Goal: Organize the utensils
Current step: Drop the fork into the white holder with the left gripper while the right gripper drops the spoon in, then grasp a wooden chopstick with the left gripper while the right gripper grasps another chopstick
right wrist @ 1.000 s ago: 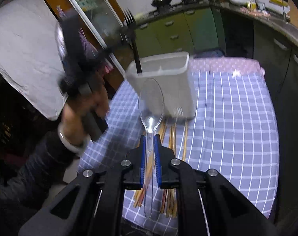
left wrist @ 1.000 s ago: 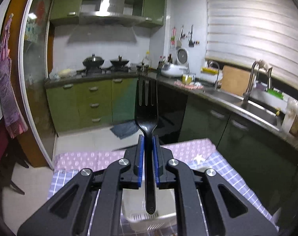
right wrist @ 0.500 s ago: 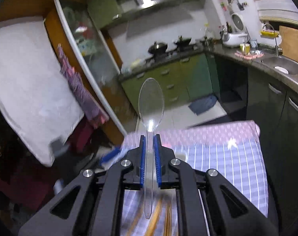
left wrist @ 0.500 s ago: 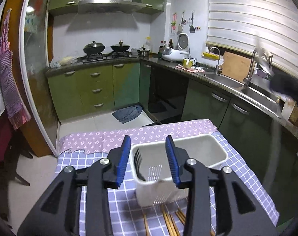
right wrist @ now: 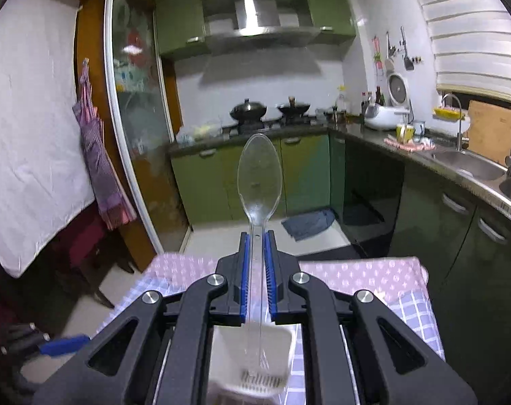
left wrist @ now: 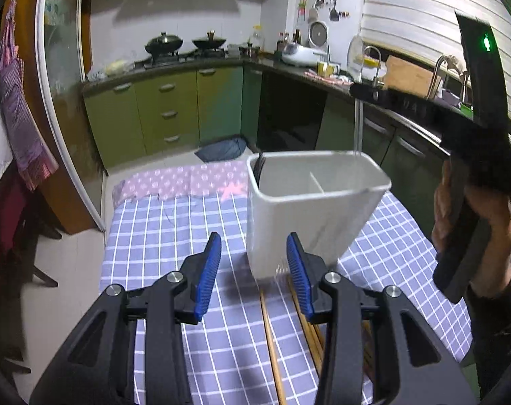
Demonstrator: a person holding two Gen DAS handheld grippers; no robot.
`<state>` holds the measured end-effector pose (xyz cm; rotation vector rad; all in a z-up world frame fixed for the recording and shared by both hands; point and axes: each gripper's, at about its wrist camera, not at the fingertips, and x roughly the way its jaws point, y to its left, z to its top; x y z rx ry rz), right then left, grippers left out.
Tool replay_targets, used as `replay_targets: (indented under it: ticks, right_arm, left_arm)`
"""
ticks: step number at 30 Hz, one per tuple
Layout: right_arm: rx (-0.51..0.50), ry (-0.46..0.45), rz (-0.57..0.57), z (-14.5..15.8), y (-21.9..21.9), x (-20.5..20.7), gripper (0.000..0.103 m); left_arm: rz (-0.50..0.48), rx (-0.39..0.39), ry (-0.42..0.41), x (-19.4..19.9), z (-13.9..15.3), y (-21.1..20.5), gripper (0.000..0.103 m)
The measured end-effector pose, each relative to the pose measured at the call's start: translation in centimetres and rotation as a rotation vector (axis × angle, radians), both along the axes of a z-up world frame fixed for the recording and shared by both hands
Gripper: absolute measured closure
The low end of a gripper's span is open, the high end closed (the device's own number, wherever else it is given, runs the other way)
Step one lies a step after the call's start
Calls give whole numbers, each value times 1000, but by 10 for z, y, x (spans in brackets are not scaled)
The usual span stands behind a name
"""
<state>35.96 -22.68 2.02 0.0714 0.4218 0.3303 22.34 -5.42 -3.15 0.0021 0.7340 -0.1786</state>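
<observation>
A white utensil holder (left wrist: 309,216) stands on the checked tablecloth (left wrist: 174,236), with a black fork (left wrist: 259,168) upright in its left compartment. My left gripper (left wrist: 253,239) sits just in front of the holder, its jaws opening with nothing between them. My right gripper (right wrist: 256,236) is shut on a clear plastic spoon (right wrist: 259,172), bowl up. The spoon's handle end hangs over the holder (right wrist: 221,351). In the left wrist view the right gripper (left wrist: 356,89) holds the spoon (left wrist: 357,125) above the holder's far right corner. Wooden chopsticks (left wrist: 272,337) lie on the cloth in front of the holder.
A person's hand (left wrist: 471,209) grips the right tool at the table's right side. Green kitchen cabinets (left wrist: 167,108) and a counter with a sink (right wrist: 471,165) run behind and to the right. A pink cloth (left wrist: 187,179) covers the table's far end.
My left gripper let go of the black fork, which now stands in the holder, then opened and drew back. My right gripper carried the clear spoon from above the chopsticks to over the holder.
</observation>
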Motion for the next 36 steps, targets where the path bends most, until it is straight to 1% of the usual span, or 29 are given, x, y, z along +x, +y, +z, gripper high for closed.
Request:
replay_targets:
  ticks: [3,4,6,8,10,12,16,18,20,21,22,24,25,27,29,32,34,36]
  right_arm:
    - [-34,13,0,-23,-4,-8,93]
    - [-39,15,1,-28,-6,-12,93]
    - [-60,30,4,-36,-9,-17,82]
    - [-82,29,1,-40,-10,-19,77]
    - [-93,25,2,-44,-13,-27,77]
    - [-87,12,0,-40,-19,-39,77]
    - [-52,-14,-15,-24,-35,-76,76]
    - [-38,-8,-9,-21,-43,-95,73]
    - [-32,5,-13,-18,-50,-110,73]
    - [-27,19,-5,-21,-54,-118,73]
    - [-29,27,-3,-21,-57,-124,73]
    - [-38,51,4,-27,-61,-133,73]
    - [-36,61,8,-29,-63,-137,73]
    - [-40,82,13,-36,-66,-142,69]
    - [-47,116,28,-44,-66,-144,69]
    - [-80,163,49,-62,-60,-148,69]
    - [-103,195,53,-73,-56,-149,69]
    - [-120,229,58,-82,-55,-149,69]
  left_arm:
    - [-12,1,54,-2,-7,-3,64]
    - [-19,4,86,-2,-11,-4,64]
    - [-32,5,140,-2,-18,-5,64]
    - [-45,27,191,-5,-26,-11,64]
    - [-49,47,215,-9,-30,-16,63]
    - [-54,57,258,-12,-37,-19,63]
    - [-57,45,413,-11,-62,-19,63]
    - [-47,61,466,-11,-77,-22,63]
    - [-39,75,517,-9,-90,-26,63]
    - [-36,81,542,-9,-96,-27,65]
    - [-32,81,566,-8,-102,-27,70]
    - [-31,77,619,-8,-115,-29,73]
    - [-28,77,631,-8,-119,-30,73]
    - [-22,84,636,-8,-123,-32,74]
    - [-12,95,636,-8,-126,-34,75]
    - [-13,116,633,-5,-127,-38,80]
    - [-11,128,634,-2,-128,-42,88]
    - [-13,140,635,1,-128,-46,92]
